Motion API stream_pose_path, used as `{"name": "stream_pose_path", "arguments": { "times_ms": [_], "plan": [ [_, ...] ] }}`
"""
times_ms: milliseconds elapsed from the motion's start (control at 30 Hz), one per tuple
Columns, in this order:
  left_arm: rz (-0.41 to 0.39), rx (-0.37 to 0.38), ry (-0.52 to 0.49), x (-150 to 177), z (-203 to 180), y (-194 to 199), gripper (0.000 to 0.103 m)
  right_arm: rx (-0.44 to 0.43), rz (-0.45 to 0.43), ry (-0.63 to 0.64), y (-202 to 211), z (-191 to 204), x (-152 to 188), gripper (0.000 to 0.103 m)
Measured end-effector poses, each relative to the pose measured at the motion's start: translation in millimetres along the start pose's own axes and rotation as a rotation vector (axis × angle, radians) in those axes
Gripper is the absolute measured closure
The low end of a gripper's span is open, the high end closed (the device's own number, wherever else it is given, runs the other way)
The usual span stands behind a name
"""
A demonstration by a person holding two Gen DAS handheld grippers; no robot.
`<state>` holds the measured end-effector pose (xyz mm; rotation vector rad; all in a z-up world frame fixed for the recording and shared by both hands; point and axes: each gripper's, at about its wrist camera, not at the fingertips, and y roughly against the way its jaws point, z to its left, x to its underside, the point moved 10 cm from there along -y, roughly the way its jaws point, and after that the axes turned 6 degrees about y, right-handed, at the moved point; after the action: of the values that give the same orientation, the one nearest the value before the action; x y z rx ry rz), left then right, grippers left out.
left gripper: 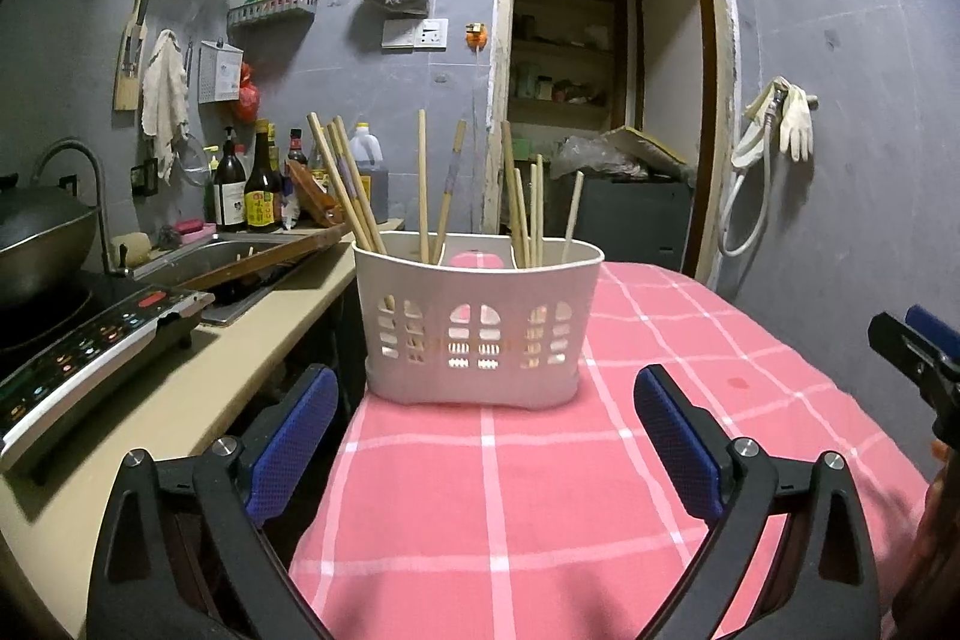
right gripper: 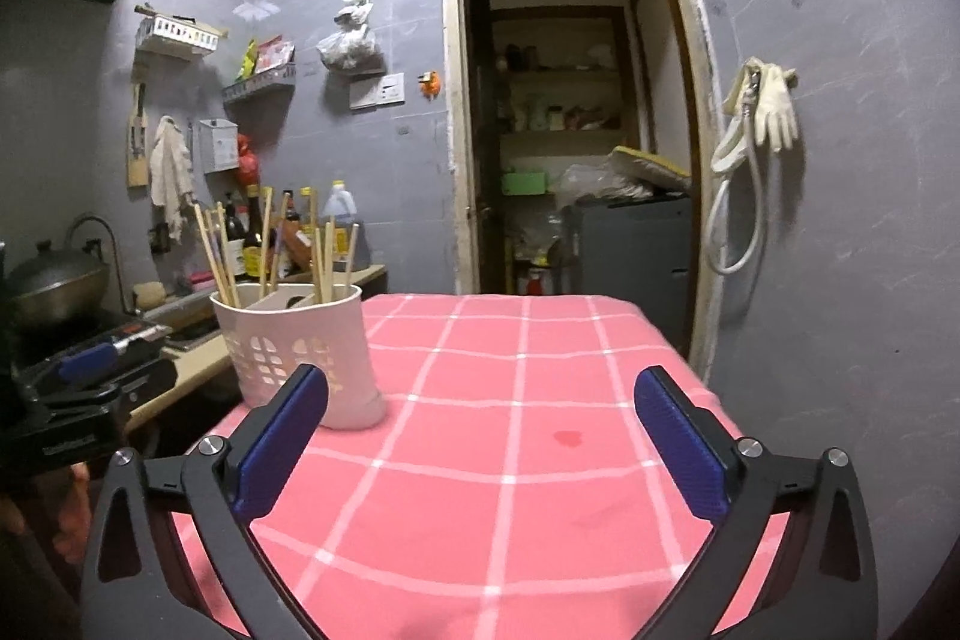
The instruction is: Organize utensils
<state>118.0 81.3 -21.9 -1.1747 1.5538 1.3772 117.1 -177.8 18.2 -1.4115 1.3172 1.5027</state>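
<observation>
Standing upright near the left edge of the pink checked surface (left gripper: 540,490): a white slotted utensil holder (left gripper: 477,322), divided into compartments. Sticking up out of it, wooden chopsticks (left gripper: 354,187), some leaning left, some nearly vertical. Straight in front of the holder, short of it and not touching: the left gripper (left gripper: 483,451), blue-padded fingers (left gripper: 294,451) spread wide, nothing between them. Off to the right of the holder, over bare cloth: the right gripper (right gripper: 480,451), fingers (right gripper: 678,445) likewise spread wide and empty. Left of the holder, a beige counter with a sink (left gripper: 240,259) and an induction cooker (left gripper: 90,352). Behind the holder, an open doorway (left gripper: 600,70).
</observation>
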Motion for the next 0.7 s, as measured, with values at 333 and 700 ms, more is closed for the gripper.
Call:
{"name": "stream_pose_path", "arguments": {
  "times_ms": [333,700],
  "plan": [
    [-0.004,-0.009,0.009,9,-2,6,0.003,0.04,0.015,0.012,6,0,14,0.0],
    [-0.011,-0.019,0.019,9,4,7,0.002,0.047,0.021,-0.009,7,-2,17,0.0]
  ]
}}
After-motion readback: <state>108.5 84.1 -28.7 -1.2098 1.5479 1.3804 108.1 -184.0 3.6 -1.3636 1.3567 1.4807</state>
